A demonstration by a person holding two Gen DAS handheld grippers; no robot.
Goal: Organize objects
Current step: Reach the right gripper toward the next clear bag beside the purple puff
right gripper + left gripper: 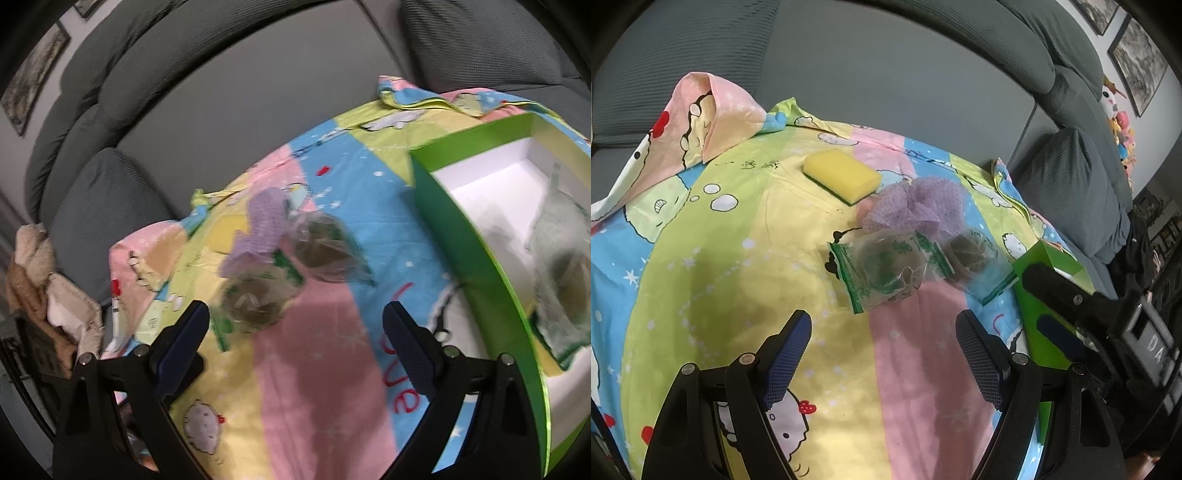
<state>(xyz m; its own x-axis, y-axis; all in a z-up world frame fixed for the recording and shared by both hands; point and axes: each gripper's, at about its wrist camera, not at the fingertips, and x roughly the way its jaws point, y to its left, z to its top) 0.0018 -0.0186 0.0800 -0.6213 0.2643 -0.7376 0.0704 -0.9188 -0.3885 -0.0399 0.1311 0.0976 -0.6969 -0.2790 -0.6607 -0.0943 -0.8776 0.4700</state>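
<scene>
Both wide and empty, the left hand-held gripper (882, 354) and right hand-held gripper (295, 350) are hovering; the right should be pinching the nearest packet (255, 299) by its crinkled edge, then lifting it into the green box (476, 236).

left gripper (882, 354): black frame, blue knurled pads, silver pivot screws
right gripper (295, 347): same black/blue build

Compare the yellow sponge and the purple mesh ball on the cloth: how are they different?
The yellow sponge is a flat solid block with straight edges; the purple mesh ball is ruffled netting with no clear edges. The sponge lies apart from the packets; the ball touches the packets. Both rest on the cartoon cloth.
</scene>
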